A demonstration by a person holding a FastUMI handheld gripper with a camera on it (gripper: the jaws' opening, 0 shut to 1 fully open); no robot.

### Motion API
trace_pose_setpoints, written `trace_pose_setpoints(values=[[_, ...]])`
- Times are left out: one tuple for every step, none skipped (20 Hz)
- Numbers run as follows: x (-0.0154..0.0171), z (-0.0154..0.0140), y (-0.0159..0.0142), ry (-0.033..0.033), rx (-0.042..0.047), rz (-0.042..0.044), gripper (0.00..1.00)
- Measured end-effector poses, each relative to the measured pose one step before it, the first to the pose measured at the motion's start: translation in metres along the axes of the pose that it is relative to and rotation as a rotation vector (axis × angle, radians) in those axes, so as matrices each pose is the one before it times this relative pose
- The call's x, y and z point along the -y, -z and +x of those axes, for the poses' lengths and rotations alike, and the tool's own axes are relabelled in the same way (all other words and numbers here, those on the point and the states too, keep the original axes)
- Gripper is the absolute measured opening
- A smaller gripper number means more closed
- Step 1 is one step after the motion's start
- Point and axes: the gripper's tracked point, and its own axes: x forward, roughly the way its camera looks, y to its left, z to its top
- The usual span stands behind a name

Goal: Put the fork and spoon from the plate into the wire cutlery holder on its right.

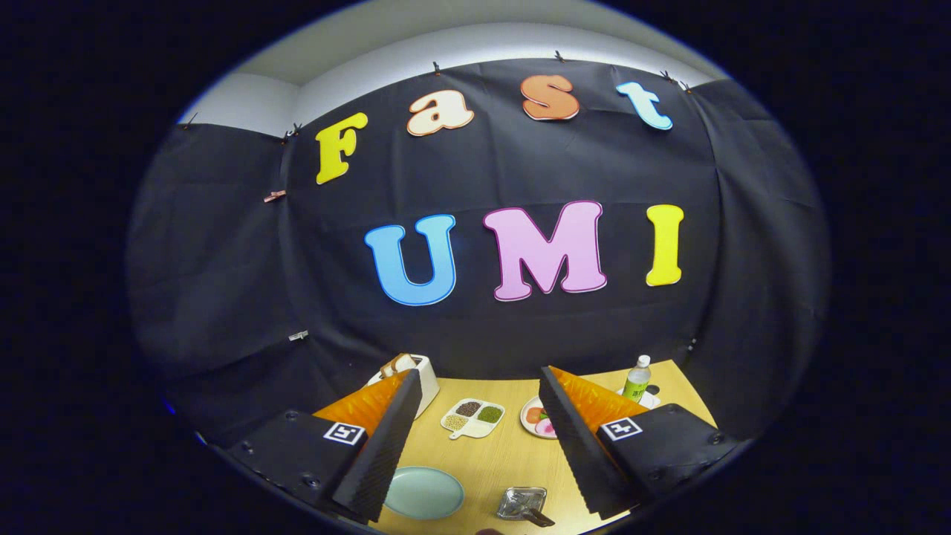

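Toaster (423, 371) behind left finger. Pale green plate (423, 492) low between the fingers. Gripper (479, 386) fingers spread wide, holding nothing. Beyond: sectioned dish (472, 417) of grains, patterned plate (536, 417). Wire cutlery holder (521, 503) right of green plate. Bottle (637, 377) far right.

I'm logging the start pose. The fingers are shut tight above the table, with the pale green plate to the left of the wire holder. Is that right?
Not quite. The gripper view shows the fingers spread wide apart and holding nothing, not shut. The rest stands: they are above the table, and the pale green plate lies left of the wire holder.
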Motion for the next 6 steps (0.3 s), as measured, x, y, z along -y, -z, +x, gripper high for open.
trace_pose_setpoints(values=[[-0.00336, -0.00279, 0.00335, 0.00292, 0.00563, -0.00529, 0.99], [0.00009, -0.00379, 0.00065, 0.00908, 0.01122, -0.00755, 0.99], [0.00182, -0.00101, 0.00005, 0.00431, 0.01688, -0.01842, 0.99], [0.00101, -0.00297, -0.00093, 0.00141, 0.01538, -0.02111, 0.99], [0.00148, -0.00519, 0.00211, 0.00748, 0.00720, -0.02259, 0.99], [0.00084, -0.00409, 0.00268, 0.00325, 0.00254, -0.00723, 0.99]])
